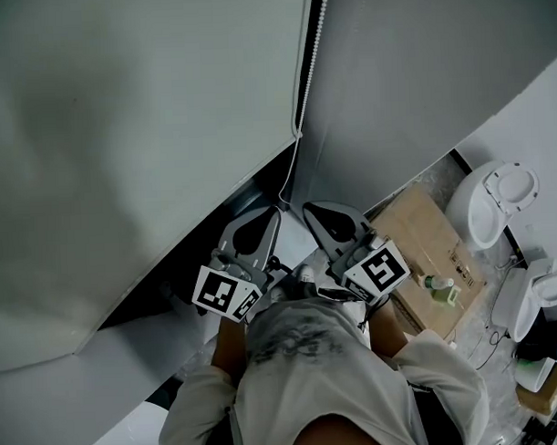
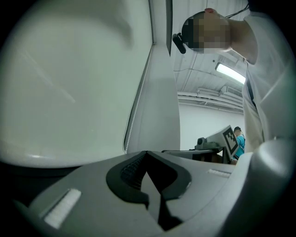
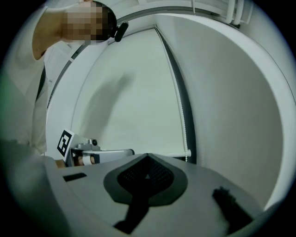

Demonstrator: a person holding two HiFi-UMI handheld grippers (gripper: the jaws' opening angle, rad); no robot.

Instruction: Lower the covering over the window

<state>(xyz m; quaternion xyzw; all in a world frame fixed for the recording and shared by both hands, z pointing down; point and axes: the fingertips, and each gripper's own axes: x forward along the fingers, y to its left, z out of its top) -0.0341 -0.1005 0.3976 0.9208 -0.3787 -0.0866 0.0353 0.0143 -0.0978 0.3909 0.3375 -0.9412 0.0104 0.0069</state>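
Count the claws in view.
2. The left claw and the right claw sit side by side just below the blind, tips close together, both shut. Each claw also shows in its own gripper view. None seems hidden.

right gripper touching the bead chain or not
Cannot tell. Right gripper view: the chain drops out of sight behind the right gripper's shut jaws, beside their tip; head view is too dim there.
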